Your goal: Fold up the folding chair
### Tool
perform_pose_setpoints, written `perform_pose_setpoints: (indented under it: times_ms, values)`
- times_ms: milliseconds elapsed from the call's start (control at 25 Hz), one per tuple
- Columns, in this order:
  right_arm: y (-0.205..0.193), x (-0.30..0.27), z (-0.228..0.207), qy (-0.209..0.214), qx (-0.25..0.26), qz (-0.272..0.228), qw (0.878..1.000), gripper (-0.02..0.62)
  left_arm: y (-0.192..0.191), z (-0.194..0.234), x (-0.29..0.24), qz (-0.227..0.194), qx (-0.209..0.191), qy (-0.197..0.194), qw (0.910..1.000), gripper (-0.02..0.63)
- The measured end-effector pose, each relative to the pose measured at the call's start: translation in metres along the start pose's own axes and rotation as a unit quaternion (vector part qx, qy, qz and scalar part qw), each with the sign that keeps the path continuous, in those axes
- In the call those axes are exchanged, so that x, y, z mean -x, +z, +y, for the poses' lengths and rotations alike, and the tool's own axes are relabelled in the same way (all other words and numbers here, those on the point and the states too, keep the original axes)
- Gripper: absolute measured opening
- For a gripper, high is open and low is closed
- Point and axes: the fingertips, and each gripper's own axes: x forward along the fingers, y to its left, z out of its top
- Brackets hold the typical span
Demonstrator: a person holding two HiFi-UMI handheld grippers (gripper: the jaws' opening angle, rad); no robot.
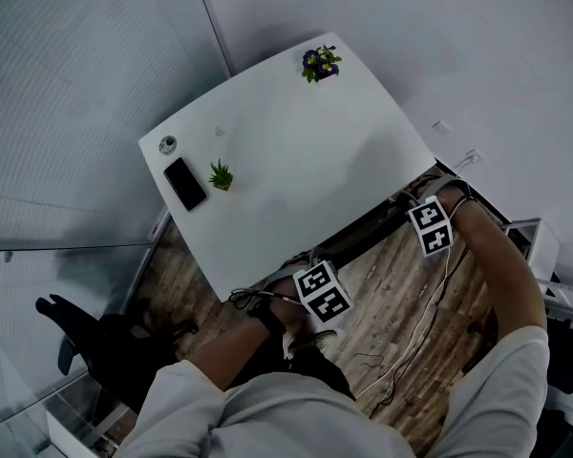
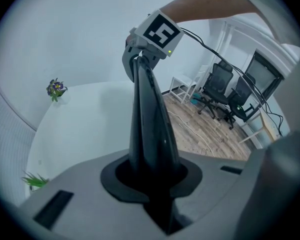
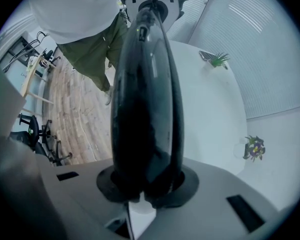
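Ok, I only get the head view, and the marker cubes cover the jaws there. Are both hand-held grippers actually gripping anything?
Observer: Yes. In the left gripper view, the left hand-held gripper is shut on a black bar, apparently the chair's top edge.
Operator: And the right one?
Observer: In its own view, the right hand-held gripper is shut on the same bar, which runs straight from its jaws to the left one.
Operator: Anything in the room that I can't see?
Observer: The left gripper view shows black office chairs standing over by the far wall.
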Motion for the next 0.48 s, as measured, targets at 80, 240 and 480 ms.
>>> perform_pose_setpoints:
  times_ms: [80,240,480]
  values:
    - [-0.002,-0.001,-0.003,0.003,-0.006,0.000,1.000,0.081,0.001,0.005,-0.001,-0.001,0.000,-0.003,1.0000,0.072]
    - [-0.006,-0.005,-0.008,0.004,-0.016,-0.003,1.000,0.086,0.004,0.011,-0.003,-0.004,0.004,-0.006,1.0000,0.072]
    - [-0.016,-0.010,-0.016,0.004,-0.042,-0.007,0.999,0.104,0.012,0.021,-0.008,-0.011,0.016,-0.013,0.9997,0.072]
